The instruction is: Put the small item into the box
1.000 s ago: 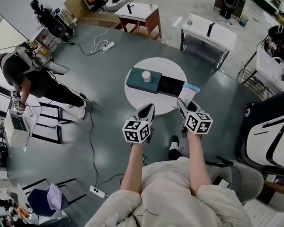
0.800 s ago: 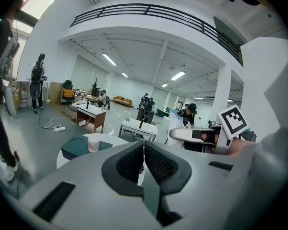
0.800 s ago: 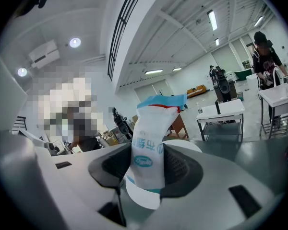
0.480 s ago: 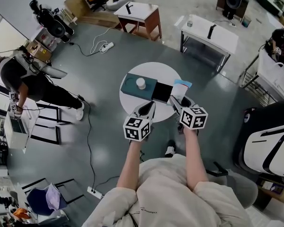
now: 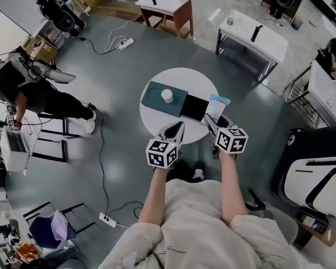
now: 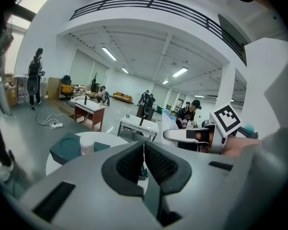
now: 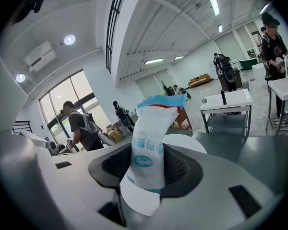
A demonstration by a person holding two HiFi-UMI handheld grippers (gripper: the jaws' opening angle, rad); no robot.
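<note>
A round white table [image 5: 204,83] carries a teal lid [image 5: 155,104] with a small white cup [image 5: 167,96] standing on it. An open black box [image 5: 195,107] lies to the right of the lid. My right gripper [image 5: 211,122] is shut on a white packet with a blue top [image 5: 216,106], upright over the table's near right edge beside the box. The packet [image 7: 151,147] fills the right gripper view. My left gripper [image 5: 173,131] hangs at the table's near edge, shut and empty. In its own view the left gripper [image 6: 144,152] looks past its jaws to the lid [image 6: 67,147] and the cup [image 6: 87,144].
A person [image 5: 22,88] bends over a rack at the left. A brown table [image 5: 165,7] and a white table [image 5: 252,32] stand behind. A cable with a power strip [image 5: 103,220] runs over the grey floor. A large white-and-black machine [image 5: 316,184] stands at the right.
Both grippers have moved a little forward and down at the table's near edge, staying side by side. The packet stays in the right gripper. The whole view has shifted.
</note>
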